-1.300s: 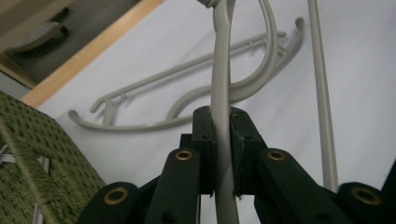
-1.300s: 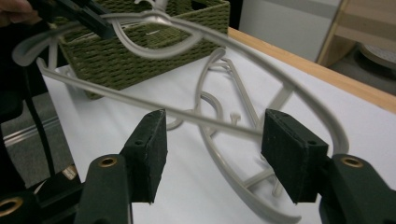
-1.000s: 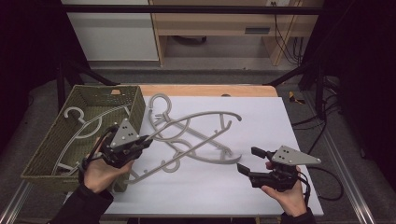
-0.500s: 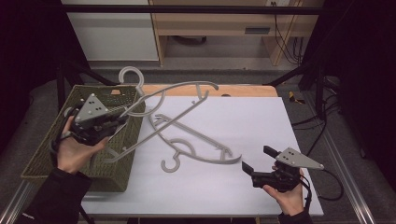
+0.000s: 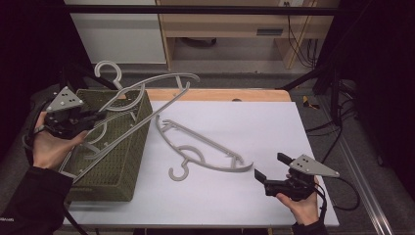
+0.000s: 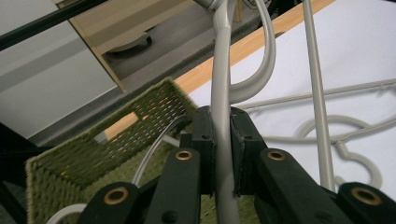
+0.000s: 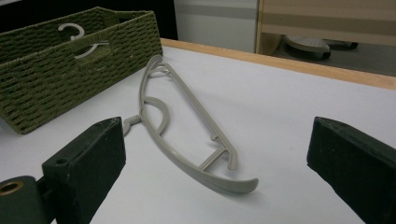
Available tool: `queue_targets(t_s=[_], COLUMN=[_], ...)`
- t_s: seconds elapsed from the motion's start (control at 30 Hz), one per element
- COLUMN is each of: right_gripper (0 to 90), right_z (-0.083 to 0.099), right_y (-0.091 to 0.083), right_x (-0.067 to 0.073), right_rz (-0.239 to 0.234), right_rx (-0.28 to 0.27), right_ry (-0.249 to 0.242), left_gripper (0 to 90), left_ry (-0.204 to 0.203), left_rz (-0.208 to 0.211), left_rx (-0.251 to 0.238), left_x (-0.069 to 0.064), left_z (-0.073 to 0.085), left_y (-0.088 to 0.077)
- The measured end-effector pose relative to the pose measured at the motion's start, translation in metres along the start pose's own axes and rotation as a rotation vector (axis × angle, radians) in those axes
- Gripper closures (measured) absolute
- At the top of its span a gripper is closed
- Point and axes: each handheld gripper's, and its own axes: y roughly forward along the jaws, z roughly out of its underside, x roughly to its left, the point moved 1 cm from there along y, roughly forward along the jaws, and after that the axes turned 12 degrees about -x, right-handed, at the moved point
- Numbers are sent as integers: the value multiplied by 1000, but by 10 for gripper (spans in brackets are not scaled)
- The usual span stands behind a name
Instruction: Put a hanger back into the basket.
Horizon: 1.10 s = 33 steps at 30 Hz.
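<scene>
My left gripper [image 5: 93, 119] [image 6: 222, 140] is shut on a grey plastic hanger [image 5: 147, 90] [image 6: 220, 88], holding it tilted above the green woven basket [image 5: 128, 161] [image 6: 51, 182] at the table's left. Other grey hangers [image 5: 95, 134] lie inside the basket. A second grey hanger [image 5: 205, 152] [image 7: 187, 135] lies flat on the white table top [image 5: 254, 122], near the middle. My right gripper [image 5: 268, 166] [image 7: 219, 154] stands open near the front right edge, jaws pointing at that hanger's end, nothing between them.
The basket [image 7: 56, 79] sits along the table's left edge. A wooden strip [image 5: 220, 94] runs along the far edge. Beyond it stand a white cabinet [image 5: 117, 29] and a wooden shelf [image 5: 235, 24]. Cables [image 5: 337, 127] hang at the right.
My left gripper has carried its hanger further left and over the basket. The hanger on the table stays put. The right gripper has barely moved.
</scene>
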Motion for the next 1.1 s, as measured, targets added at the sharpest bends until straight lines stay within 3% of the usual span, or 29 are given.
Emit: queue_targets(t_s=[0.17, 0.3, 0.47, 0.63, 1.1], right_gripper=[48, 47, 47, 47, 47], right_z=[0, 0, 1, 2, 1], right_y=[1, 1, 0, 2, 1], right_x=[0, 0, -2, -1, -3], right_rz=[2, 1, 4, 1, 9], right_rx=[2, 2, 2, 10, 1], right_ry=[-4, -6, -16, -18, -21], left_gripper=[825, 825, 825, 824, 824], left_ry=[-17, -8, -39, -52, -70], left_rz=[-24, -50, -72, -88, -143], left_rx=[14, 43, 44, 32, 67], left_x=[19, 34, 50, 62, 86], left_z=[16, 30, 49, 62, 88], left_y=[-1, -3, -10, -17, -36])
